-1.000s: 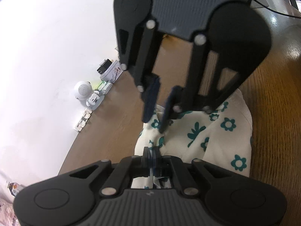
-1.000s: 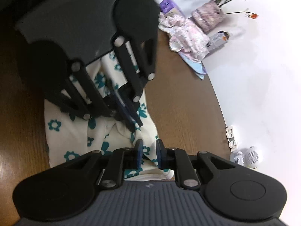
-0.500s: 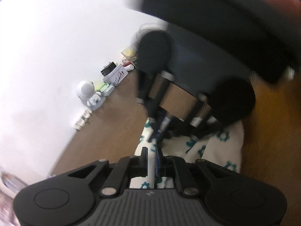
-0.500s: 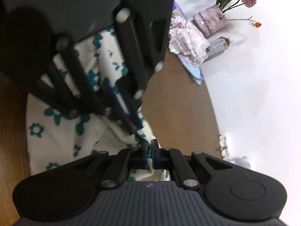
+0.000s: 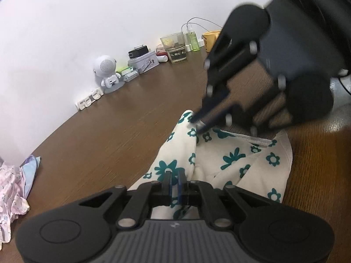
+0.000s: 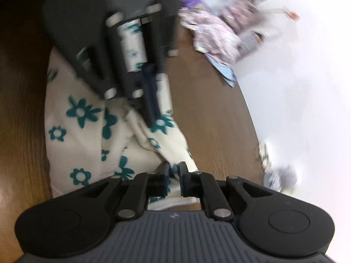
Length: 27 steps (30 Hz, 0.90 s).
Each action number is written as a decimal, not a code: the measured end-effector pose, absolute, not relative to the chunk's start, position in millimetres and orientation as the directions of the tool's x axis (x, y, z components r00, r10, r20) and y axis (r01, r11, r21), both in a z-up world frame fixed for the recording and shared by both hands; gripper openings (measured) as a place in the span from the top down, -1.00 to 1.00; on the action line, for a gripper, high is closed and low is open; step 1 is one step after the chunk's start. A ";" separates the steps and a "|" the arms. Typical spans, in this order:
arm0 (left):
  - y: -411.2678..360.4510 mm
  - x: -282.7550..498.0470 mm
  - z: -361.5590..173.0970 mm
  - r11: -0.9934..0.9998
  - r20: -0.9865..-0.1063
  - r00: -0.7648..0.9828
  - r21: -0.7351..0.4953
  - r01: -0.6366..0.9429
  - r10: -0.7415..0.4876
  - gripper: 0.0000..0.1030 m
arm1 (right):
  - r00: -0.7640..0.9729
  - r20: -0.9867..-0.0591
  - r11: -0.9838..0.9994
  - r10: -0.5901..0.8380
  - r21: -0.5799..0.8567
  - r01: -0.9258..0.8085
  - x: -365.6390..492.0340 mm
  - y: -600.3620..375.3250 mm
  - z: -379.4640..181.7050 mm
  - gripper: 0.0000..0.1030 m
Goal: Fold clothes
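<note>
The garment [image 5: 232,164], cream cloth printed with teal flowers, lies bunched on the brown wooden table [image 5: 105,135], and you hold it at two places along one raised edge. Going from left to right in your left wrist view: a crumpled pink cloth [image 5: 9,199] sits at the table's far left edge, then a white power strip [image 5: 90,102] against the wall, a small white robot figure [image 5: 106,72], a grey tin [image 5: 143,62], and a glass tumbler [image 5: 174,48]. Your left gripper [image 5: 174,185] has its fingers pressed close together with a fold of the flowered cloth pinched between them. Further right, your right gripper [image 5: 197,122] bites the garment's far corner, its fingers drawn together on the cloth. In your right wrist view, which is blurred, the right gripper's fingers [image 6: 165,178] stand slightly apart with the cream edge running between them.
</note>
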<state>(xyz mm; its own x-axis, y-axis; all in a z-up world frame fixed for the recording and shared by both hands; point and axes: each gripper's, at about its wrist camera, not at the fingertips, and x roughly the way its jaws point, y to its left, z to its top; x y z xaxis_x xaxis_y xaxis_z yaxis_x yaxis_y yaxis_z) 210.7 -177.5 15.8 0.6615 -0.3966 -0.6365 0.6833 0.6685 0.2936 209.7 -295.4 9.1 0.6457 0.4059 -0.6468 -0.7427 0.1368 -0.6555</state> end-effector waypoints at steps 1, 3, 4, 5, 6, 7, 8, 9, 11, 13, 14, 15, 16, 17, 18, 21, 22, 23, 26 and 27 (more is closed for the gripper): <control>-176.5 210.3 15.3 0.667 -0.635 0.663 0.297 0.683 -0.396 0.99 | 0.636 -0.649 0.207 0.417 -0.613 -0.762 213.7 -300.1 18.9 0.85; -174.6 209.4 14.2 0.663 -0.633 0.665 0.305 0.684 -0.395 1.00 | 0.615 -0.662 0.316 0.428 -0.528 -0.788 221.9 -306.3 26.5 0.85; -173.0 209.9 13.8 0.663 -0.632 0.666 0.306 0.684 -0.395 1.00 | 0.604 -0.670 0.362 0.431 -0.485 -0.796 226.2 -308.5 26.7 0.85; -170.7 211.3 13.5 0.664 -0.631 0.666 0.304 0.683 -0.397 1.00 | 0.593 -0.678 0.406 0.434 -0.441 -0.801 230.4 -310.6 26.9 0.85; -169.5 212.4 13.2 0.665 -0.630 0.667 0.302 0.683 -0.399 1.00 | 0.582 -0.686 0.448 0.438 -0.395 -0.802 234.6 -312.8 27.2 0.85; -169.6 213.3 12.8 0.667 -0.627 0.667 0.299 0.682 -0.401 1.00 | 0.570 -0.692 0.489 0.442 -0.347 -0.800 238.9 -314.9 27.4 0.85; -168.0 211.1 13.4 0.669 -0.625 0.668 0.296 0.682 -0.404 1.00 | 0.559 -0.699 0.528 0.447 -0.298 -0.795 243.1 -317.1 27.6 0.85; -164.6 205.4 15.2 0.671 -0.623 0.668 0.293 0.681 -0.407 1.00 | 0.547 -0.704 0.565 0.453 -0.248 -0.787 247.3 -319.2 27.8 0.85; -160.1 199.4 17.3 0.676 -0.621 0.666 0.281 0.682 -0.413 1.00 | 0.522 -0.713 0.631 0.468 -0.144 -0.762 256.4 -324.7 27.3 0.85; -158.9 199.5 18.3 0.682 -0.621 0.662 0.266 0.681 -0.418 0.99 | 0.488 -0.715 0.677 0.500 -0.030 -0.736 269.4 -338.5 21.0 0.85; -158.4 200.0 19.4 0.686 -0.622 0.663 0.262 0.679 -0.418 0.92 | 0.475 -0.714 0.692 0.515 0.019 -0.722 274.6 -344.9 19.1 0.85; -156.5 200.3 21.3 0.694 -0.620 0.665 0.255 0.673 -0.417 0.89 | 0.464 -0.711 0.703 0.529 0.061 -0.708 279.1 -350.4 17.3 0.85; -152.8 200.2 24.1 0.705 -0.616 0.669 0.246 0.665 -0.416 0.79 | 0.463 -0.708 0.709 0.533 0.077 -0.701 280.2 -352.2 16.3 0.85; -149.1 200.2 27.0 0.716 -0.612 0.673 0.237 0.657 -0.415 0.71 | 0.469 -0.707 0.711 0.529 0.068 -0.700 278.7 -351.3 16.3 0.85; -145.0 200.0 29.7 0.727 -0.609 0.677 0.228 0.648 -0.413 0.70 | 0.476 -0.705 0.713 0.525 0.060 -0.699 277.2 -350.4 16.3 0.85; -129.5 196.6 32.4 0.754 -0.621 0.681 0.210 0.623 -0.389 0.70 | 0.487 -0.701 0.719 0.522 0.053 -0.693 275.4 -349.0 16.0 0.84; -125.0 195.7 30.2 0.759 -0.633 0.676 0.208 0.618 -0.377 0.70 | 0.487 -0.698 0.719 0.524 0.057 -0.692 275.5 -349.7 16.0 0.84; -120.7 194.7 27.4 0.764 -0.642 0.672 0.202 0.612 -0.369 0.70 | 0.486 -0.697 0.719 0.528 0.063 -0.692 276.0 -350.3 16.0 0.84; -108.9 193.4 21.3 0.786 -0.647 0.663 0.155 0.598 -0.376 0.71 | 0.484 -0.693 0.720 0.534 0.073 -0.690 276.4 -351.0 16.5 0.84; -107.0 194.0 20.8 0.792 -0.646 0.660 0.139 0.595 -0.382 0.71 | 0.486 -0.691 0.721 0.534 0.073 -0.689 275.9 -350.8 16.2 0.84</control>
<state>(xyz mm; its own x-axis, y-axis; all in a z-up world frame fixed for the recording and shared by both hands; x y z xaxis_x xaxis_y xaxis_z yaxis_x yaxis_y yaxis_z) 194.0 -107.0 20.8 0.6602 -0.3824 -0.6465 0.5948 0.7918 0.1390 275.9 -350.8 16.2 0.4864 0.5341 -0.6915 -0.6886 0.7215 0.0729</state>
